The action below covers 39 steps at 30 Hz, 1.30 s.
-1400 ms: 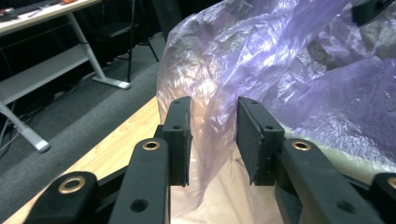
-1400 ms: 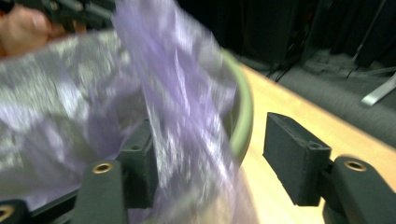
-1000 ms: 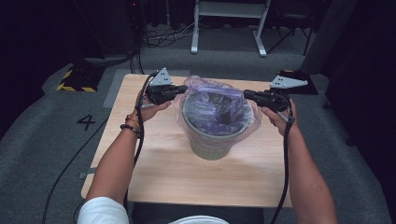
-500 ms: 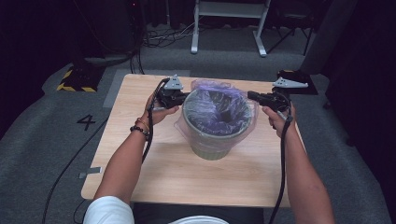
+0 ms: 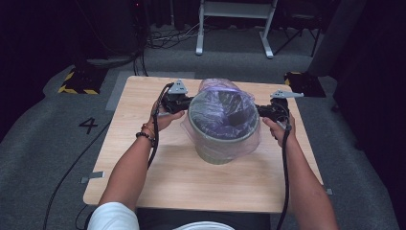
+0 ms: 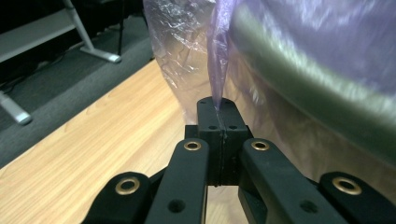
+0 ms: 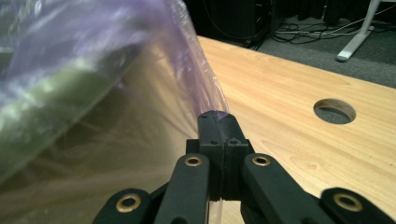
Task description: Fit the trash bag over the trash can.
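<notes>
The bin (image 5: 221, 129) stands at the middle of the table (image 5: 143, 172), with the purple plastic liner (image 5: 218, 86) draped over its rim. The left gripper (image 6: 218, 112) is clenched on the liner's edge at one side, and the right gripper (image 7: 217, 123) is clenched on it at the opposite side. Both edges should be drawn downward evenly, outside the rim, keeping tension moderate so the thin film does not tear or slip free.

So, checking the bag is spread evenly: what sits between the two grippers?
In the high view, the green bin stands between the left gripper and the right gripper, the purple bag stretched over its rim.
</notes>
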{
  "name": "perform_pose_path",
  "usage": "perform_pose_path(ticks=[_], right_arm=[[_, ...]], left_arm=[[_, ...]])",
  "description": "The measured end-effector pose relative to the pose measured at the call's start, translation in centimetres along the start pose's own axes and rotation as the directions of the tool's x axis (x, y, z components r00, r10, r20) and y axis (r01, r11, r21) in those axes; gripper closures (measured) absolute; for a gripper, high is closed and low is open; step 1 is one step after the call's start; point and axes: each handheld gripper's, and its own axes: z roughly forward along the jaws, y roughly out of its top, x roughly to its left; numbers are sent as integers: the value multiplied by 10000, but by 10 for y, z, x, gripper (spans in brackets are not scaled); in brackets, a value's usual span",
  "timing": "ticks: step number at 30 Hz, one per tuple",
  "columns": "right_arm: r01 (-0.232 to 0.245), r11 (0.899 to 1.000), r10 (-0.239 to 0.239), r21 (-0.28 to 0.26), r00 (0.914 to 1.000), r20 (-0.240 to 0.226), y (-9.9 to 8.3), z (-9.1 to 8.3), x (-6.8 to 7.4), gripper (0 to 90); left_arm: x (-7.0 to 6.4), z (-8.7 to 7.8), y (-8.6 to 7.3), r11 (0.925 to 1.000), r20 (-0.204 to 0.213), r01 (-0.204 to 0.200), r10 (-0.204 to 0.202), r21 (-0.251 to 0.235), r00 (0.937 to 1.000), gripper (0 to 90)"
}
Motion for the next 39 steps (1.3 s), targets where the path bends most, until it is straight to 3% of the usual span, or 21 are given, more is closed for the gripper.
perform_pose_path(ticks=[2,6,8,10,11,13,15,17,18,19,21,26,28,33,36,39], right_arm=[[40,10000,-39,73,9999,-111,-3,1,1,900],[73,9999,-70,100,9994,-337,-8,0,2,900],[191,9997,-186,126,9992,-347,-10,1,2,900],[247,9991,-240,331,9995,-188,-11,2,3,900],[214,9989,-204,406,9994,-266,-13,4,2,900],[238,9983,-225,524,9994,-249,-16,6,2,900],[126,9984,-105,552,9992,-382,-20,6,1,900],[155,9980,-130,617,9991,-406,-21,6,1,900],[205,9975,-178,683,9990,-401,-22,6,1,900],[223,9968,-191,762,9989,-424,-23,6,1,900],[231,9959,-188,880,9986,-488,-25,6,1,900],[363,9950,-315,935,9982,-517,-30,1,3,851],[574,9938,-538,949,9978,-400,-33,-4,5,820],[822,9932,-813,825,9966,-146,-42,-15,4,773],[1043,9935,-1030,453,9942,-298,-49,-25,2,732],[1164,9925,-1153,368,9929,-297,-53,-32,2,660]], left_arm=[[-1,2,-2,10000,-145,38,-37,50,9999,900],[-1,4,-7,9994,-46,342,-342,-5,9994,900],[-1,6,-7,9989,-312,451,-448,84,9985,886],[0,8,-8,9968,-931,788,-769,169,9927,619],[2,6,-10,9952,-467,975,-974,-3,9941,587],[3,4,-12,9954,-559,946,-951,-122,9939,598],[3,3,-14,9946,-400,1027,-1032,-148,9939,554],[-1,0,-18,9977,-340,682,-683,-31,9971,582],[-3,-1,-21,9989,-278,473,-472,7,9985,705],[-6,-2,-23,9991,-338,411,-407,113,9986,739],[-9,-4,-27,9993,-186,356,-353,150,9992,757],[-18,-14,-36,9995,-508,290,-284,106,9983,654],[-23,-20,-43,9997,-300,242,-241,39,9993,651],[-35,-35,-58,9999,-319,12,-8,109,9995,616],[-41,-41,-64,9998,-147,-170,171,70,9997,603],[-47,-49,-68,9999,-225,-109,110,57,9997,506]])
